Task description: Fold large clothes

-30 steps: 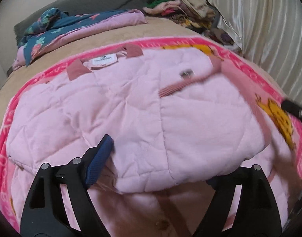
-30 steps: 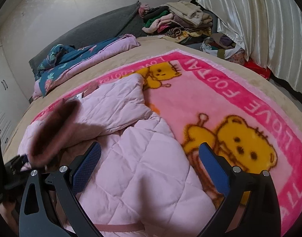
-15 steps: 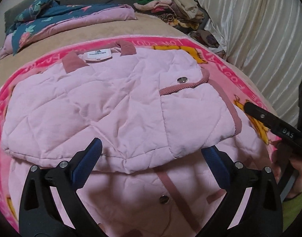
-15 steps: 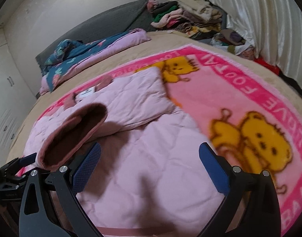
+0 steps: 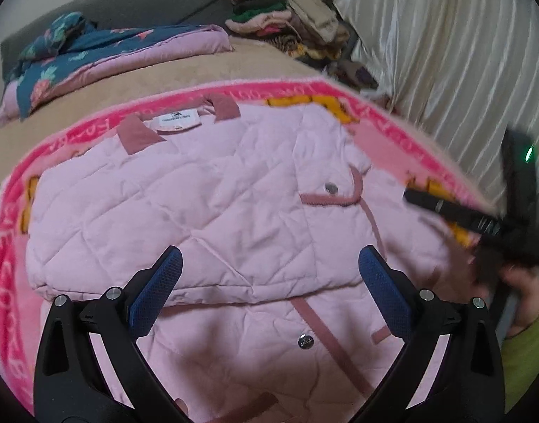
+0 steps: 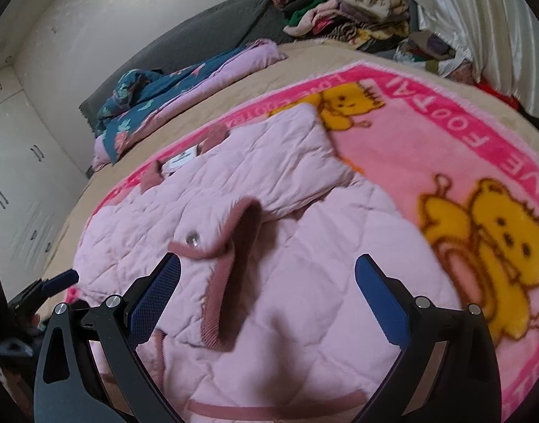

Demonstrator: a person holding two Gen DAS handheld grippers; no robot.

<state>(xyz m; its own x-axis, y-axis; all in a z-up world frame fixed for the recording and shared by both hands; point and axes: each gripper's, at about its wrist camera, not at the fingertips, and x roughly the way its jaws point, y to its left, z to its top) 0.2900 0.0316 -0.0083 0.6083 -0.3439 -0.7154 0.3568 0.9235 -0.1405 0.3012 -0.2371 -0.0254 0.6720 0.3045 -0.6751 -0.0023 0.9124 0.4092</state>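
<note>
Pink quilted jacket (image 5: 206,211) lies on the pink bear blanket (image 6: 446,148) on the bed, one sleeve folded across its body. Left tongs (image 5: 269,282) have just spread wide, nothing between them; right tongs (image 6: 267,290) also gape empty above the jacket.

The quilted jacket (image 5: 206,211) lies spread on the cartoon-bear blanket (image 6: 446,148), which covers the bed (image 6: 287,67). One sleeve (image 6: 234,246) is folded across the jacket's body, its cuff toward the near side. Behind the blanket, a folded floral quilt (image 5: 103,53) rests near the headboard (image 6: 199,31). A heap of clothes (image 6: 347,7) sits at the far corner, beside the curtain (image 5: 446,53).
</note>
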